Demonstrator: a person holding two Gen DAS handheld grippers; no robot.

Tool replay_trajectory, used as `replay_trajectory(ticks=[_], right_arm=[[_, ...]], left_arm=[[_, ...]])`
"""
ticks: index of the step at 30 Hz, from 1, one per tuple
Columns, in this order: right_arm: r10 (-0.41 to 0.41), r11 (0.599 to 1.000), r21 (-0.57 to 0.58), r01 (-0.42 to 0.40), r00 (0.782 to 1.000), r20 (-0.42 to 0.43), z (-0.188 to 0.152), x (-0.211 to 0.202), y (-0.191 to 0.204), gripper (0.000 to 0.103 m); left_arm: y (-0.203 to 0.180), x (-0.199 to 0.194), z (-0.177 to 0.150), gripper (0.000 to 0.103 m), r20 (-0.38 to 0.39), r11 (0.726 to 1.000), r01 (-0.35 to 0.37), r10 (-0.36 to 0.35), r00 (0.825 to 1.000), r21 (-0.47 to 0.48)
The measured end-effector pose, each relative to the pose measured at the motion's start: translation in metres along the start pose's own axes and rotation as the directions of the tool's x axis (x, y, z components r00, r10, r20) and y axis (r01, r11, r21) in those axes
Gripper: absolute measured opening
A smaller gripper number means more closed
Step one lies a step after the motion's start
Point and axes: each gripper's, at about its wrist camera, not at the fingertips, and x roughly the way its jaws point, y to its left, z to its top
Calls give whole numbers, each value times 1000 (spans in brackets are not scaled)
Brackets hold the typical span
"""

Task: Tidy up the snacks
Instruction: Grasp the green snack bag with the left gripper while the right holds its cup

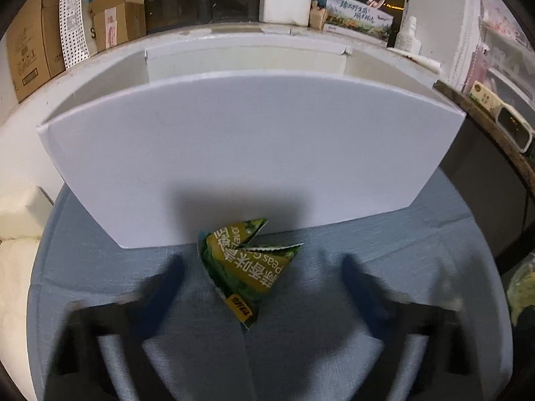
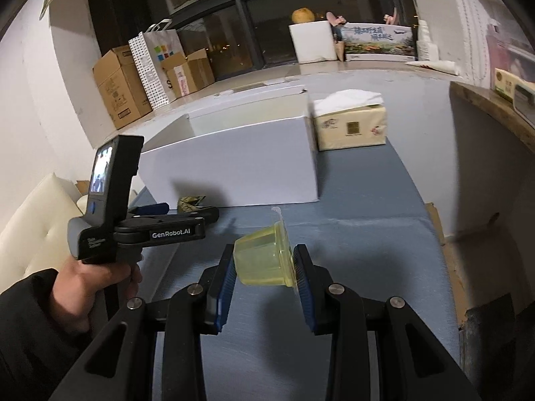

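Right wrist view: the right gripper (image 2: pixel 262 267) clamps a yellow cup (image 2: pixel 264 260) above the table (image 2: pixel 367 234). Left gripper (image 1: pixel 262 280), fingers apart, straddles a green packet (image 1: pixel 247 267) by the white box (image 1: pixel 250 153).

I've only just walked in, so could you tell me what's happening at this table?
A person is sorting snacks with a handheld gripper in each hand. The right gripper is shut on a yellow jelly cup, held above the blue tablecloth. The left gripper straddles a green pea snack packet lying against the white box; its fingers are blurred, and its pads are not on the packet yet. The box is open at the top.
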Motion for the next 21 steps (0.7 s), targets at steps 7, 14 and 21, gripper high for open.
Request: replay_trajectory(ticks=[7,14,21], right_arm=[[19,1000,14,-19,1000,4,-2,-1,-2,37],[53,999,-6,-53,998,24,6,-1,10,37],[79,996,-54,-75,994,73,65,17,29,37]], left_arm=[[1,-15,-1,55,31,999,42,-43,999,10],[10,-86,-15,55,169,994,107,-108,980,16],[30,-132,36,55,285,992,124,-112,952,-22]])
